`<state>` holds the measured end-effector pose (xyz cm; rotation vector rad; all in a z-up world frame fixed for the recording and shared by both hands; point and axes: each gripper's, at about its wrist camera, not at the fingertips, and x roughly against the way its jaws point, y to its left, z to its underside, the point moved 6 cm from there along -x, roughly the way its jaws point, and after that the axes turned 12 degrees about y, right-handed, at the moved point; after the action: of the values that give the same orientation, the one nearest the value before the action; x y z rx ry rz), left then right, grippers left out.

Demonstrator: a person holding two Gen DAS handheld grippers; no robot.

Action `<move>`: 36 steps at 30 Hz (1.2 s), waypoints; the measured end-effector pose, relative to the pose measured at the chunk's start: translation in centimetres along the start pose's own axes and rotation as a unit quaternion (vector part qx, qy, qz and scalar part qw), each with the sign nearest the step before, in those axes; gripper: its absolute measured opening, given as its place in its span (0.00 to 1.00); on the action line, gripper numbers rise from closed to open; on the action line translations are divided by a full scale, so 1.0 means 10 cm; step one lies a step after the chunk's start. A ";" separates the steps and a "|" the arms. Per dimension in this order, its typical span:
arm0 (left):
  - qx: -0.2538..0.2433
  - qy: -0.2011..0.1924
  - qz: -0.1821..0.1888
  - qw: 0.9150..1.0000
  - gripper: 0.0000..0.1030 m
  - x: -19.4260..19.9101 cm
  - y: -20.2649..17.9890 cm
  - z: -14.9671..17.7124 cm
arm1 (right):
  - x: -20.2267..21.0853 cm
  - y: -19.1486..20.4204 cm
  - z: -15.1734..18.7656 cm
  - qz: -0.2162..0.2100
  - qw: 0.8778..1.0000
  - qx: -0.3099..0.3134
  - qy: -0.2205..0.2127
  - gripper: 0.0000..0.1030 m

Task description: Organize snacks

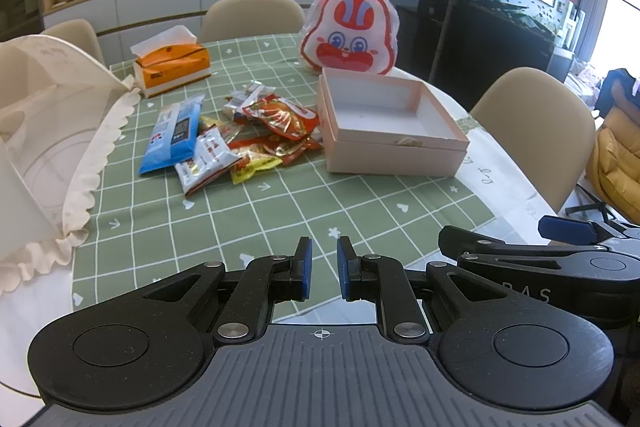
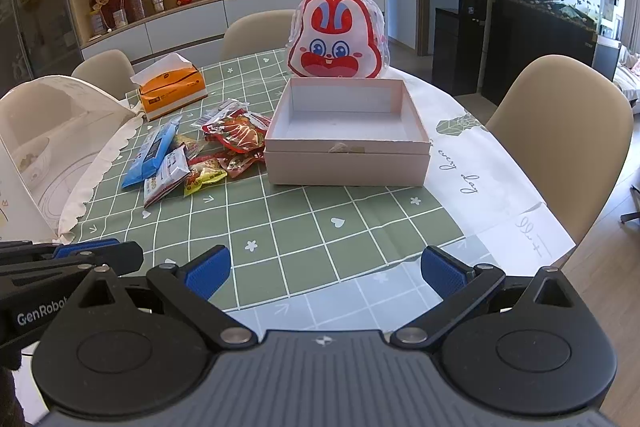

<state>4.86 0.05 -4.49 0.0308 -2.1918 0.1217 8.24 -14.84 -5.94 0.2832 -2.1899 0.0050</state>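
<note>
Snack pile (image 1: pixel 236 135) well ahead of left gripper (image 1: pixel 324 269), a bit left; box (image 2: pixel 348 131) straight ahead of right gripper (image 2: pixel 326 273), touching pile's right side. Left fingers nearly together, nothing between; right spread wide, empty. Packets prob. light, crinkly, slippery film — pinch at a sealed edge. Box rim stiff, clear it from above. Bare cloth (image 2: pixel 280 227) betw. fingers & pile: plenty of room.
</note>
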 end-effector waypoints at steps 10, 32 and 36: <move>-0.005 -0.001 0.006 1.000 0.17 0.01 -0.02 0.02 | 0.00 -0.01 -0.01 0.000 1.000 -0.001 -0.002 0.99; -0.006 0.002 0.007 1.000 0.17 -0.03 -0.03 0.00 | 0.02 -0.04 0.00 -0.001 1.000 -0.005 -0.002 0.99; -0.006 0.003 0.007 1.000 0.17 -0.03 -0.03 -0.01 | 0.02 -0.05 0.00 -0.002 1.000 -0.005 -0.002 0.99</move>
<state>5.11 -0.26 -4.67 0.0088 -2.1870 0.1171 8.23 -15.32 -5.82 0.2820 -2.1920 -0.0083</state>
